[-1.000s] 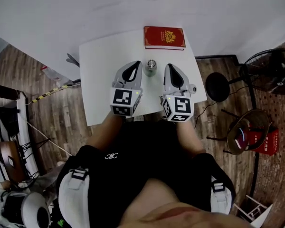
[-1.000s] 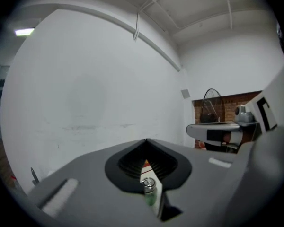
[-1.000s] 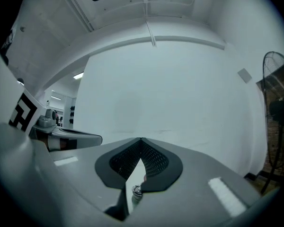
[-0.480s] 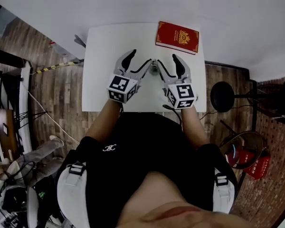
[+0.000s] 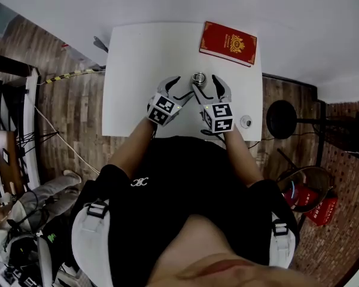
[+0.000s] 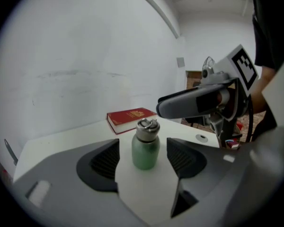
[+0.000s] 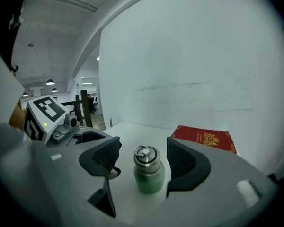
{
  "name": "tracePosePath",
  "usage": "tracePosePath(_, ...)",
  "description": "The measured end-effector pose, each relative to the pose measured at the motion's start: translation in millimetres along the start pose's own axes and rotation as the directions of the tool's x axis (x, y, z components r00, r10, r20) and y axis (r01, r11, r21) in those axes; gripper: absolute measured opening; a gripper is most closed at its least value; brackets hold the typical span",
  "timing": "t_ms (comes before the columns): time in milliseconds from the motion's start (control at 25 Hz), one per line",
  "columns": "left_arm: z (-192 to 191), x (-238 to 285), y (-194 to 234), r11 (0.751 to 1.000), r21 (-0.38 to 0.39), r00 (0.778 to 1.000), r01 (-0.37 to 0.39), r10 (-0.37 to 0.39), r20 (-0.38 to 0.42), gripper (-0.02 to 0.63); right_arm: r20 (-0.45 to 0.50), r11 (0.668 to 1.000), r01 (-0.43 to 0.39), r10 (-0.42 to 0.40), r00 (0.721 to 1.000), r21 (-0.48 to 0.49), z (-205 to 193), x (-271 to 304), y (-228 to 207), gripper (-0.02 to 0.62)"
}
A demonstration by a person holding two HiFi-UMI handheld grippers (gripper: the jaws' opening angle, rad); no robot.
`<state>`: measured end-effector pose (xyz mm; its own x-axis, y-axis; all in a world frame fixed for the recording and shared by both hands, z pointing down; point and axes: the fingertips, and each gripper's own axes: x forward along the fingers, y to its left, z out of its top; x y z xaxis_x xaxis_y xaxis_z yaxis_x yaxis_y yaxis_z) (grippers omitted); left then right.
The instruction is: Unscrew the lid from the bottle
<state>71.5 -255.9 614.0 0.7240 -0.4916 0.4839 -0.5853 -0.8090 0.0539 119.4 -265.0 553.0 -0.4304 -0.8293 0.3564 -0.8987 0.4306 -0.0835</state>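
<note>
While the steel lid (image 6: 147,127) sits screwed onto the small green bottle (image 6: 145,151), no part of the task is done, as I judge it: 1 claw must hold the body, and the other must clamp and twist the lid.

On the left of the head view, the left gripper (image 5: 180,88) has just been opening its jaws. They stand wide, with the bottle framed between the pads and touching neither. At frame centre the bottle stands upright on the white rectangular table (image 5: 131,70). To its right, the right gripper (image 5: 208,89) has likewise just been opening wide, with the bottle between its pads and nothing gripped.

Bare tabletop lies at the left. The red hardback book (image 5: 228,43) lies upper right, well apart. A small white round disc (image 5: 246,122) sits near the lower right edge, clear of both claws.
</note>
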Motion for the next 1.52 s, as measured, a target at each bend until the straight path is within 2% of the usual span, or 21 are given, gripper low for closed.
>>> tracePosePath(280,-13,30,-3,0.998,-0.005,0.998,0.068,-0.069,-0.014,0.341,-0.104,0.999,0.002,-0.007,0.995,-0.052,-35,25,0,0.287)
tracePosePath(440,-12,41,-3,0.995,-0.003,0.995,0.095,-0.095,-0.001,0.347,-0.127,0.999,0.034,-0.038,0.991,-0.033,-41,33,-8,0.285)
tracePosePath(680,-13,51,-7,0.992,0.005,0.992,0.13,-0.13,-0.004,0.347,-0.171,0.999,0.038,-0.043,0.984,-0.028,-48,35,-13,0.282)
tracePosePath(800,-17,59,-3,0.99,0.022,0.99,0.141,-0.141,-0.015,0.343,-0.173,0.999,0.025,-0.033,0.984,-0.048,-48,42,-11,0.244)
tracePosePath(960,-18,63,-3,0.986,0.039,0.987,0.16,-0.16,-0.015,0.321,-0.172,0.998,-0.001,-0.009,0.985,-0.06,-49,44,-11,0.244)
tracePosePath(1080,-17,59,-7,0.983,0.062,0.985,0.17,-0.169,-0.02,0.316,-0.179,0.996,-0.042,0.026,0.983,-0.084,-48,39,-10,0.241)
tracePosePath(1200,-18,60,-5,0.981,0.059,0.983,0.183,-0.182,-0.019,0.314,-0.23,0.988,-0.103,0.073,0.971,-0.119,-51,39,-11,0.238)
tracePosePath(1280,-18,62,-1,0.979,0.056,0.981,0.195,-0.194,-0.02,0.313,-0.264,0.968,-0.188,0.141,0.954,-0.164,-52,42,-11,0.233)
tracePosePath(1360,-17,61,-1,0.977,0.058,0.978,0.206,-0.205,-0.025,0.311,-0.291,0.926,-0.306,0.237,0.927,-0.22,-52,43,-9,0.233)
tracePosePath(1440,-18,59,-3,0.974,0.072,0.977,0.214,-0.213,-0.033,0.31,-0.344,0.85,-0.436,0.331,0.879,-0.296,-53,40,-7,0.233)
tracePosePath(1520,-18,60,-5,0.971,0.097,0.976,0.219,-0.216,-0.042,0.31,-0.422,0.736,-0.563,0.404,0.811,-0.377,-56,37,-6,0.233)
